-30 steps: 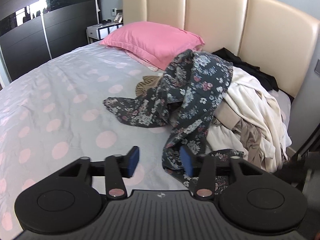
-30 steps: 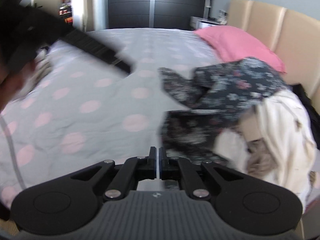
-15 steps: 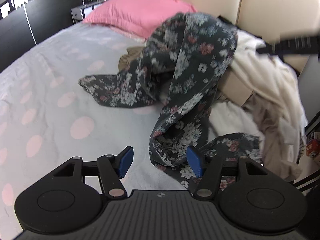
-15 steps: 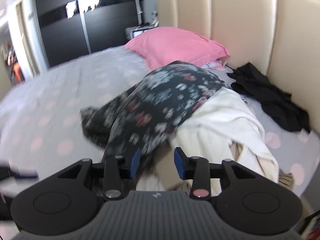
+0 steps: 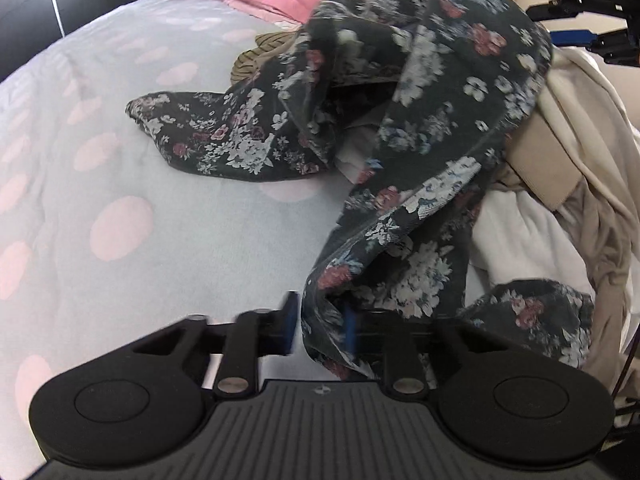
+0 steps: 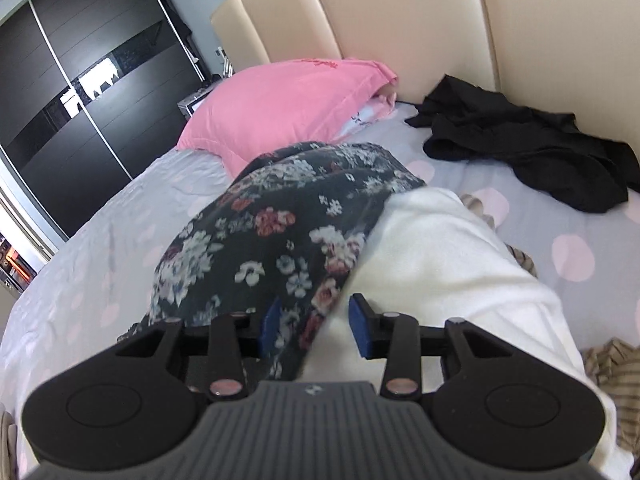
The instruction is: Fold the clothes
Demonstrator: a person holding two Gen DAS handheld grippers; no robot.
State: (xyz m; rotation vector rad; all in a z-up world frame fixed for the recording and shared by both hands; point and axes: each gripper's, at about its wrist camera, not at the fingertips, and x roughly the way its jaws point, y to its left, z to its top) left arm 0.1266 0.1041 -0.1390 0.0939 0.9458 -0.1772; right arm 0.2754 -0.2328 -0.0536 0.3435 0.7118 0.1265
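Left wrist view: left hand-held gripper (image 5: 318, 326) straddles the floral garment's (image 5: 420, 92) hanging fold, unclenched; right hand-held gripper (image 6: 314, 330) released astride its edge atop the white garment (image 6: 440, 264).

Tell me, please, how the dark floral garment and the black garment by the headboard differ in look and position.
The floral garment is dark with printed flowers; the black garment is plain. The floral one drapes over the clothes pile with both open grippers, left gripper and right gripper, at its edges; the black one lies flat on the bedspread, away from both. Both are crumpled and unfolded.
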